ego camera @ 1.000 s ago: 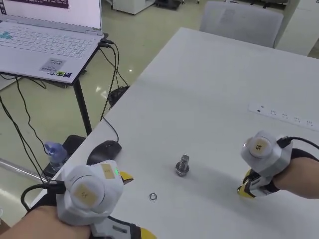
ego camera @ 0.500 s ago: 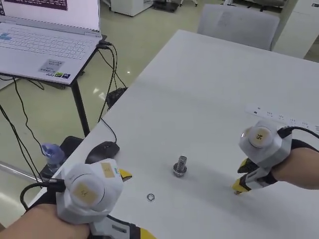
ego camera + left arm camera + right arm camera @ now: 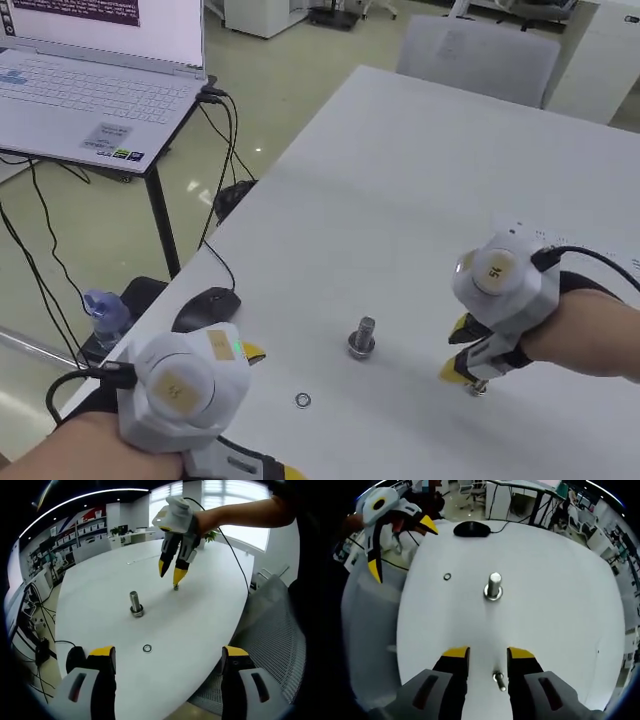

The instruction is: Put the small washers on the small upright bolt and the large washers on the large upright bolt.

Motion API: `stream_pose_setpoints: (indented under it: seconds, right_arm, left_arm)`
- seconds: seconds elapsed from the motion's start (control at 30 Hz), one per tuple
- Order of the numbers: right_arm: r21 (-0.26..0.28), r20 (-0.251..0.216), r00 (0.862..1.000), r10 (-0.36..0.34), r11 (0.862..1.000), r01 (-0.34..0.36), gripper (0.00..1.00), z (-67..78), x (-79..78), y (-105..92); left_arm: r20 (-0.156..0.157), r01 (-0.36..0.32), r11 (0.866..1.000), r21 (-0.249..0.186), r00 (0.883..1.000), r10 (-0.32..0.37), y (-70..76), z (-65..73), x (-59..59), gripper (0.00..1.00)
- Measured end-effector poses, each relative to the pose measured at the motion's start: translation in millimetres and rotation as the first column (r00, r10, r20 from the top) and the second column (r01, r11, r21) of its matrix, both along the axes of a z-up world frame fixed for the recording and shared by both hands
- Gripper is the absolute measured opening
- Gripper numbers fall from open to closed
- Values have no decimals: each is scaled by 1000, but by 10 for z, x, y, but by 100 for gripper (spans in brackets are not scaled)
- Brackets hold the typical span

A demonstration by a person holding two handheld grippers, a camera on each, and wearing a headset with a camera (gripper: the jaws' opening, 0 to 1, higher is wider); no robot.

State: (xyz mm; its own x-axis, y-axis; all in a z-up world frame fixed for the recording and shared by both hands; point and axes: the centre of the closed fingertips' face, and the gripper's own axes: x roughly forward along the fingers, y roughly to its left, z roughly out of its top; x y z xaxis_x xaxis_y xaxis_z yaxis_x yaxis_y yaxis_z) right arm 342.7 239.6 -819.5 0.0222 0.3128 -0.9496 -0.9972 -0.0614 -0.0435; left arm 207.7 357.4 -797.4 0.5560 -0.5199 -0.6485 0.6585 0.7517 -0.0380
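The large upright bolt (image 3: 361,338) (image 3: 135,603) (image 3: 493,586) stands mid-table with a washer around its foot. One small washer (image 3: 302,401) (image 3: 147,648) (image 3: 447,576) lies flat in front of it. The small bolt (image 3: 478,388) (image 3: 176,586) (image 3: 498,680) stands to the right, under my right gripper (image 3: 462,362) (image 3: 169,575) (image 3: 488,655). Its jaws are apart; the bolt sits in the gap close to one finger, unclamped. My left gripper (image 3: 268,410) (image 3: 169,652) (image 3: 400,547) hovers open at the near left corner, nothing between its fingers.
A black mouse (image 3: 207,305) (image 3: 472,528) with its cable lies at the table's left edge. A laptop (image 3: 90,80) stands on a side stand to the left. A power strip (image 3: 560,235) lies at the right, a grey chair (image 3: 480,45) behind the table.
My right gripper has moved left, closer to the large bolt, and the small bolt now shows at its tips. The left gripper has barely moved.
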Motion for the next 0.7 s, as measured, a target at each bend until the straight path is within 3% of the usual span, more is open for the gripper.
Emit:
stream_pose_setpoints:
  seconds: [0.57,0.7]
  right_arm:
    - [24,-37,989,146,989,-145,31,-11,-532,505]
    - [46,-44,983,181,983,-179,31,-16,-649,725]
  left_arm:
    - [21,-14,1000,1,1000,14,17,6,4,88]
    - [17,-18,1000,4,1000,18,33,-14,-10,88]
